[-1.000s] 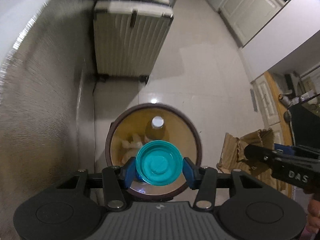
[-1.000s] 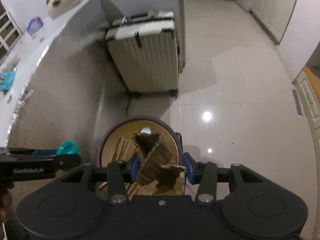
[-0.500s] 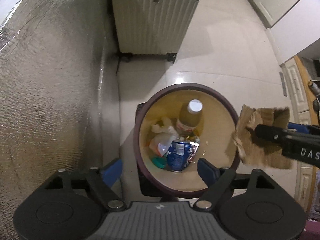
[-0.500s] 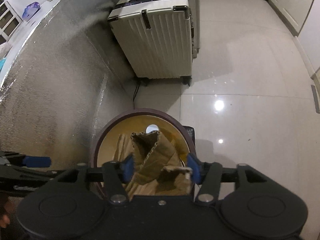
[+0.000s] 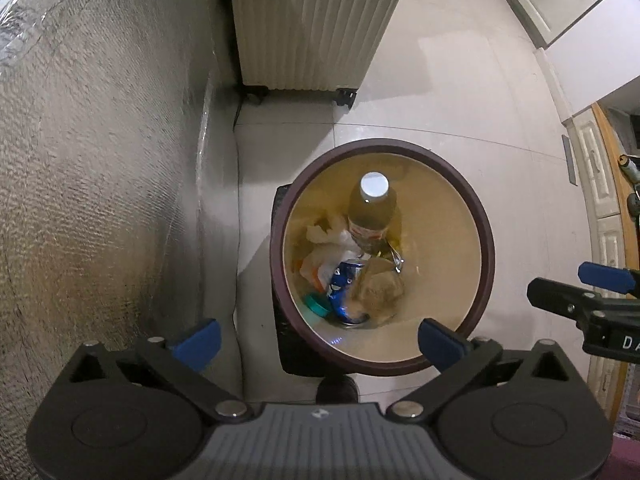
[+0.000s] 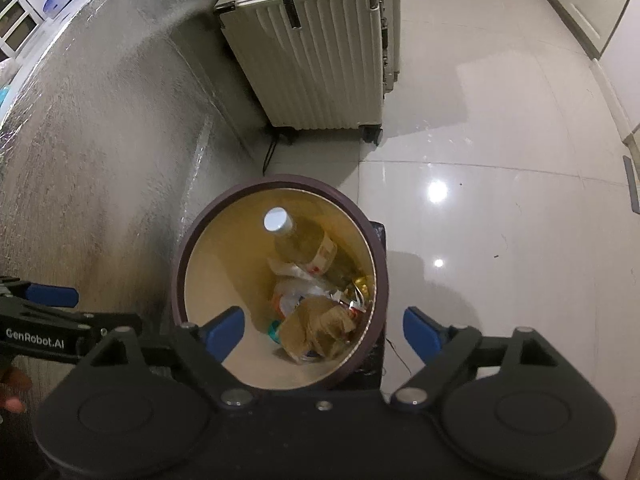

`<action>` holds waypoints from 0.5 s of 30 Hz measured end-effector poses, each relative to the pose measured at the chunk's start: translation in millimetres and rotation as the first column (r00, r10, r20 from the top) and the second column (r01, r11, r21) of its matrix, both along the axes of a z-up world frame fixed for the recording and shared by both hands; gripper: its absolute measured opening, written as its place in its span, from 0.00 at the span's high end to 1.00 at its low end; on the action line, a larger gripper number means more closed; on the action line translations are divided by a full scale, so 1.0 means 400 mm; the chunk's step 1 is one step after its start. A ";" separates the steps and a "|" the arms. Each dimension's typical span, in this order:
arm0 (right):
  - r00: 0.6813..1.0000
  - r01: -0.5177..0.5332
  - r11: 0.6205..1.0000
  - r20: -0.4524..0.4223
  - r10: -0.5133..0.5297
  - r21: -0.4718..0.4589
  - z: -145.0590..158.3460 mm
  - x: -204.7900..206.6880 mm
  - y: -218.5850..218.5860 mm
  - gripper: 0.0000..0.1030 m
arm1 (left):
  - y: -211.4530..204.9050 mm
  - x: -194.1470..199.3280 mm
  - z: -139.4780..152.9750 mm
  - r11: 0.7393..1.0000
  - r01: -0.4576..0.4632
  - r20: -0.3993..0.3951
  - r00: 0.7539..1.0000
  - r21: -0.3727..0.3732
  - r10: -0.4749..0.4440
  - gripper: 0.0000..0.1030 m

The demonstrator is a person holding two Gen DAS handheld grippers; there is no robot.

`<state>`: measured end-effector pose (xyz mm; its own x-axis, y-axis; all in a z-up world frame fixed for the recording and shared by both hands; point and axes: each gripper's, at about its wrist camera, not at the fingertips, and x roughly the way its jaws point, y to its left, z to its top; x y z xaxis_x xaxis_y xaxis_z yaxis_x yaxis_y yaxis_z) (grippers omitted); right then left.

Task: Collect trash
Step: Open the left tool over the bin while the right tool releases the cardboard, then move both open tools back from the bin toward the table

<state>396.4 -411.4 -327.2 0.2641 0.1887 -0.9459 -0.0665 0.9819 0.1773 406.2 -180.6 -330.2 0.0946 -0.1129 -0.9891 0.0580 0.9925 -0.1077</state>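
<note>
The left tongs (image 5: 318, 340) hang point-down over the near rim of the bin (image 5: 486, 264). Their blue tips stand wide apart with nothing between them, having just been opening. The right tongs (image 6: 324, 330) are likewise spread and empty above the same bin, also just opened, with one tip over the bin's mouth and the other past its right rim.

The trash lies at the bottom of the bin. A crumpled piece of brown cardboard (image 6: 316, 326) sits on top of the heap toward the near wall. A teal lid (image 5: 316, 305) lies on the bin floor against the near-left wall. Beside it is a blue wrapper (image 5: 344, 286). One bottle of yellowish drink (image 5: 374, 210) with a white cap leans against the far wall. There is also some white crumpled plastic or paper (image 5: 328, 240), with a scrap of foil by the bottle; how many separate pieces these make I cannot tell.

Judging from empty tongs over a filled bin, this drop looks finished for both hands. Whether more trash waits elsewhere the views do not show; the tiled floor (image 6: 500, 220) around the bin shows no litter.

Count: two tongs, one bin, one bottle, one cardboard piece, one lid, one suitcase (image 6: 316, 52) standing beyond the bin's far side.
</note>
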 end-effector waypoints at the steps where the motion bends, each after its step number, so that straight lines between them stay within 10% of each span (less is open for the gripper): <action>1: 1.000 0.004 1.000 -0.002 -0.004 -0.001 0.001 -0.004 -0.002 0.13 | -0.001 -0.004 0.002 1.000 0.003 0.002 1.000 -0.001 -0.003 0.00; 15: 0.999 0.021 1.000 0.026 -0.021 0.007 0.042 -0.069 -0.013 0.00 | 0.006 -0.048 0.058 1.000 -0.002 0.065 0.998 -0.004 0.002 0.00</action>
